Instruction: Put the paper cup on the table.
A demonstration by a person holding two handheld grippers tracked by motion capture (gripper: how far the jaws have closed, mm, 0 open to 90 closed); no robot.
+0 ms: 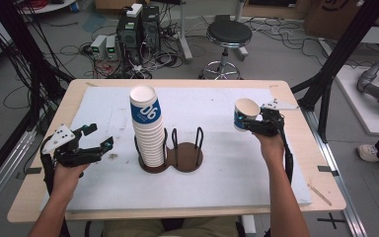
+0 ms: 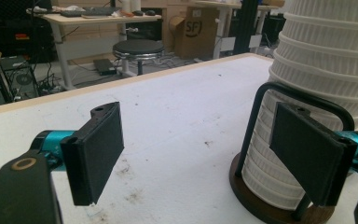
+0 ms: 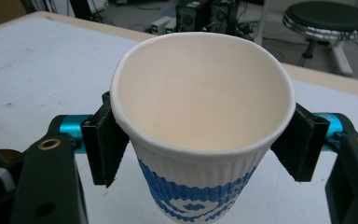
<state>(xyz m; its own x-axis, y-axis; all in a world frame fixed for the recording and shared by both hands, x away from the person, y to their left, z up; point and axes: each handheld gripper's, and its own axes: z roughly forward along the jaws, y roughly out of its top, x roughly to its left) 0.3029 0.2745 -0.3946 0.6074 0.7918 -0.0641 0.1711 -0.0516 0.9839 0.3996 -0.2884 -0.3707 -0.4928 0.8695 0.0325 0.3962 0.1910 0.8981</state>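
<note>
Right gripper (image 3: 200, 140) clamps single paper cup (image 3: 200, 135) by sides, held above right part of table (image 1: 286, 197). Left gripper (image 2: 205, 154) has jaws apart, empty, low beside cup stack (image 1: 148, 128) in holder (image 1: 185, 158). Advice: keep cup upright, squeeze gently, rim looks already oval.

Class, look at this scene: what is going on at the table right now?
A person works with a gripper in each hand. The right gripper is clamped on a single paper cup, held upright above the white mat. The left gripper is open and holds nothing, close beside a tall stack of cups standing in one ring of a wooden holder. The other ring is empty.
</note>
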